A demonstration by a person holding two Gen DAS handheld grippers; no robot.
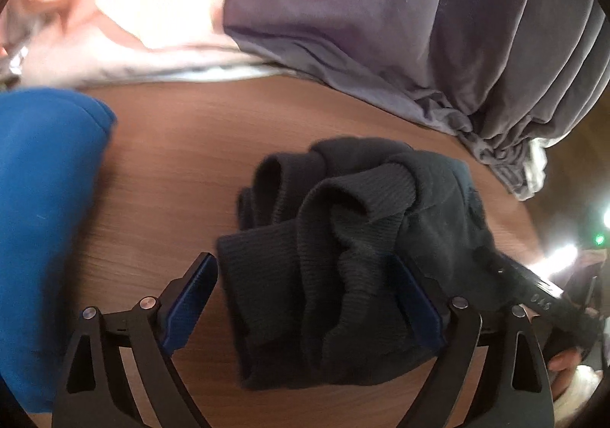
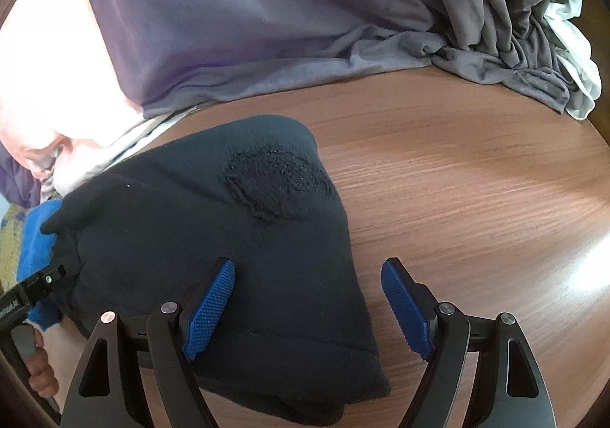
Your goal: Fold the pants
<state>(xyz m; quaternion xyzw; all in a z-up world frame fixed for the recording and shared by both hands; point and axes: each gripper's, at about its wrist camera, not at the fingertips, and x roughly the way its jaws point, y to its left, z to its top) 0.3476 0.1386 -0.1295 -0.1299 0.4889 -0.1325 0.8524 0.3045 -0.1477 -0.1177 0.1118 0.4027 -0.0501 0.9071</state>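
My left claw [image 1: 305, 298] is standing wide apart around the bunched cuffs of the black pants [image 1: 343, 237] lying on the wooden table [image 1: 171, 161], while my right claw [image 2: 308, 308] is hanging open over their near right edge.

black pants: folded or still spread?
Folded. The black pants sit as a compact bundle on the wooden table, ribbed cuffs bunched on top, no leg laid out.

Both wrist cameras sit just behind their tongs, angled steeply down, close over the wooden table [image 1: 171, 168]. Left view looks past the left gripper [image 1: 305, 298], right view past the right gripper [image 2: 309, 306]. Shared: black pants [image 2: 213, 237], grey-purple cloth pile [image 1: 381, 27] beyond.
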